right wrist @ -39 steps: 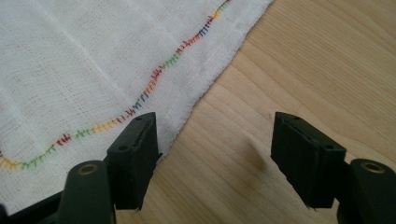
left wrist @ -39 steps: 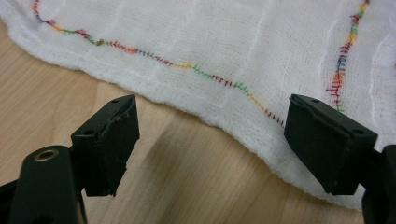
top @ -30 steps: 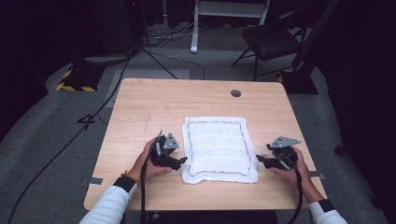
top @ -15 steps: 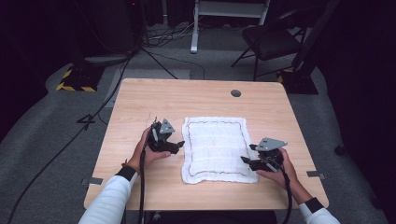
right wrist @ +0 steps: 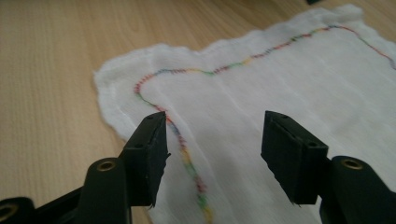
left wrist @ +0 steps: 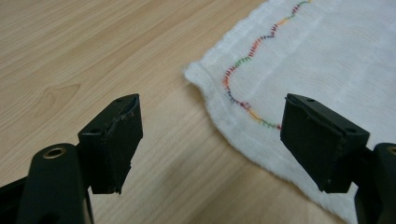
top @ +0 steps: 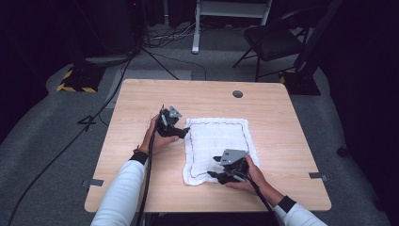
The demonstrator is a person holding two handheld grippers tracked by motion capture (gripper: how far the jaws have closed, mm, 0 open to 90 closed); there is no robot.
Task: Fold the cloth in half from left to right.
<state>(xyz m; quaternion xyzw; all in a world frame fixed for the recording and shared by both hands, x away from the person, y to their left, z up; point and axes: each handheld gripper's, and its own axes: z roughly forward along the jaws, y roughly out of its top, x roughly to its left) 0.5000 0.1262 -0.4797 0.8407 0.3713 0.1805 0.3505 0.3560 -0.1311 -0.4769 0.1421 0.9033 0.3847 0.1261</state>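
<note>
Cloth [top: 217, 149], white with a wavy line of coloured stitching near its border, lies flat on the wooden table [top: 141, 99], a little right of the middle and closer to the near edge. Left gripper [top: 182, 133] sits at the cloth's far left corner, jaws standing wide with nothing between them; in the left gripper view that corner lies just ahead of the jaws. Right gripper [top: 212, 168] hovers over the near left part of the cloth, jaws apart and just closing in, the fabric below them but not pinched.
</note>
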